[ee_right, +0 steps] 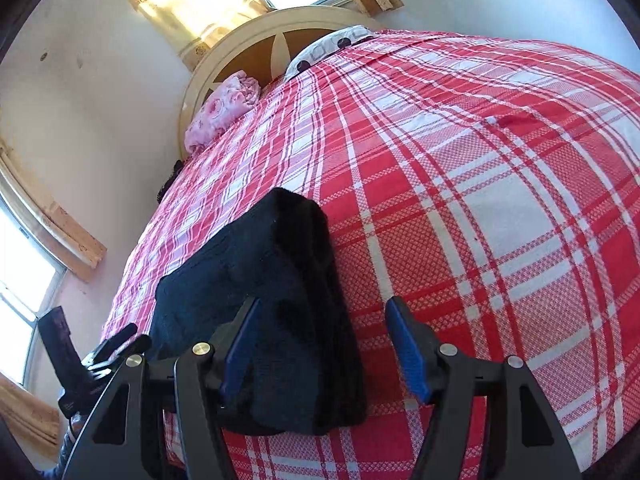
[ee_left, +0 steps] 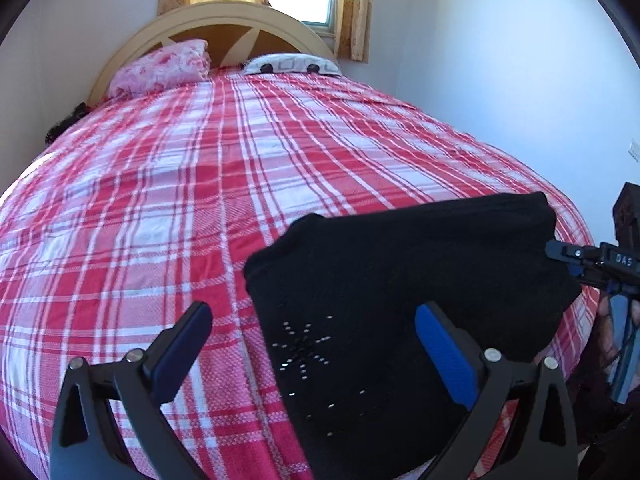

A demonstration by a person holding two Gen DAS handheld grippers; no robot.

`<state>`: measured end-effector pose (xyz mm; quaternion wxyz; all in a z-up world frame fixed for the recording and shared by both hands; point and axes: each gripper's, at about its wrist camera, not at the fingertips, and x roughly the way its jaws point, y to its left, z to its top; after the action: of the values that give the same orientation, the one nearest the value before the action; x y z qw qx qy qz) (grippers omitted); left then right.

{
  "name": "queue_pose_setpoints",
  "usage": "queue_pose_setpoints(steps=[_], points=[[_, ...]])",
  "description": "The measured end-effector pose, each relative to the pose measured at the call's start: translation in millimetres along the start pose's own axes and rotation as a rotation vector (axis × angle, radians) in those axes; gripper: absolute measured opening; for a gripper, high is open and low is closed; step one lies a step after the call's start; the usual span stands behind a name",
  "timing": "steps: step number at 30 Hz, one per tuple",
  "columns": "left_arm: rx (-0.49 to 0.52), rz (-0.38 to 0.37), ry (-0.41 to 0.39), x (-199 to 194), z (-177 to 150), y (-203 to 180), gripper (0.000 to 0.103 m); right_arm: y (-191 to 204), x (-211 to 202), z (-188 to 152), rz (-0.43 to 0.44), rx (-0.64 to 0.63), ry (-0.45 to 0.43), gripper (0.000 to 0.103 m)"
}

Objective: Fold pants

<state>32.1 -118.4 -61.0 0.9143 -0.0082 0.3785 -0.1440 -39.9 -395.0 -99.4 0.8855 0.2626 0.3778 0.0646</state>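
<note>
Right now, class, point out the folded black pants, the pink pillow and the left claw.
Folded black pants (ee_left: 400, 280), left wrist view, top layer.
Pink pillow (ee_left: 160, 66), left wrist view, its middle.
Left claw (ee_left: 314, 322), left wrist view, between fingertips.

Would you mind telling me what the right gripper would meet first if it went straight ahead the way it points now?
Most likely the folded black pants: the open right gripper straddles their near right edge, with red plaid bedspread beyond. Depth is unclear, so it could skim just above them.
</note>
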Motion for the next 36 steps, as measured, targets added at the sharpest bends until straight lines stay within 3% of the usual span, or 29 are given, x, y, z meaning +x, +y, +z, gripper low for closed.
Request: queue_pose_setpoints(steps=[2, 5, 11, 14, 16, 17, 18, 19, 20, 22, 28, 31, 36], points=[[0.014, 0.022, 0.037, 13.4, -1.1, -2.0, 0.103, 2.4, 5.2, 0.7, 0.005, -0.007, 0.004, 0.065], [-0.001, -0.005, 0.068, 29.4, -5.7, 0.3, 0.103, 6.2, 11.8, 3.3, 0.037, -0.032, 0.010, 0.065], [-0.188, -0.169, 0.163, 53.6, -9.1, 21.6, 0.103, 17.3, 26.0, 2.1, 0.044, -0.102, 0.023, 0.066], [-0.187, -0.199, 0.160, 55.4, -8.5, 18.9, 0.102, 26.5, 33.4, 3.0, 0.053, -0.118, 0.042, 0.066], [-0.171, -0.205, 0.145, 52.2, -9.2, 16.4, 0.092, 31.6, 34.4, 3.5, 0.068, -0.129, 0.051, 0.063], [-0.163, -0.210, 0.132, 49.6, -9.4, 16.1, 0.079, 33.2, 34.4, 3.5, 0.085, -0.131, 0.060, 0.041], [-0.156, -0.219, 0.114, 46.0, -8.8, 17.3, 0.069, 35.5, 33.3, 3.3, 0.112, -0.125, 0.064, 0.031], [-0.149, -0.248, 0.100, 41.9, -8.1, 19.3, 0.042, 37.9, 31.5, 3.1, 0.128, -0.126, 0.063, 0.029], [-0.159, -0.295, 0.090, 37.1, -7.3, 22.2, 0.029, 44.7, 29.1, 1.7, 0.131, -0.148, 0.066, 0.027], [-0.151, -0.286, 0.067, 28.8, -4.1, 24.8, 0.021, 58.1, 21.8, 0.6, 0.127, -0.188, 0.053, 0.026], [-0.179, -0.267, -0.026, -3.7, 0.5, 54.5, 0.015, 120.7, 6.3, 19.3, 0.183, -0.302, 0.032, 0.025], [-0.222, -0.248, -0.069, -21.1, 4.5, 87.7, 0.015, 156.2, 22.4, 30.9, 0.203, -0.368, 0.053, 0.025], [-0.235, -0.153, -0.115, -51.7, 1.8, 132.8, 0.015, 208.7, 65.3, 43.8, 0.249, -0.426, 0.085, 0.025]])
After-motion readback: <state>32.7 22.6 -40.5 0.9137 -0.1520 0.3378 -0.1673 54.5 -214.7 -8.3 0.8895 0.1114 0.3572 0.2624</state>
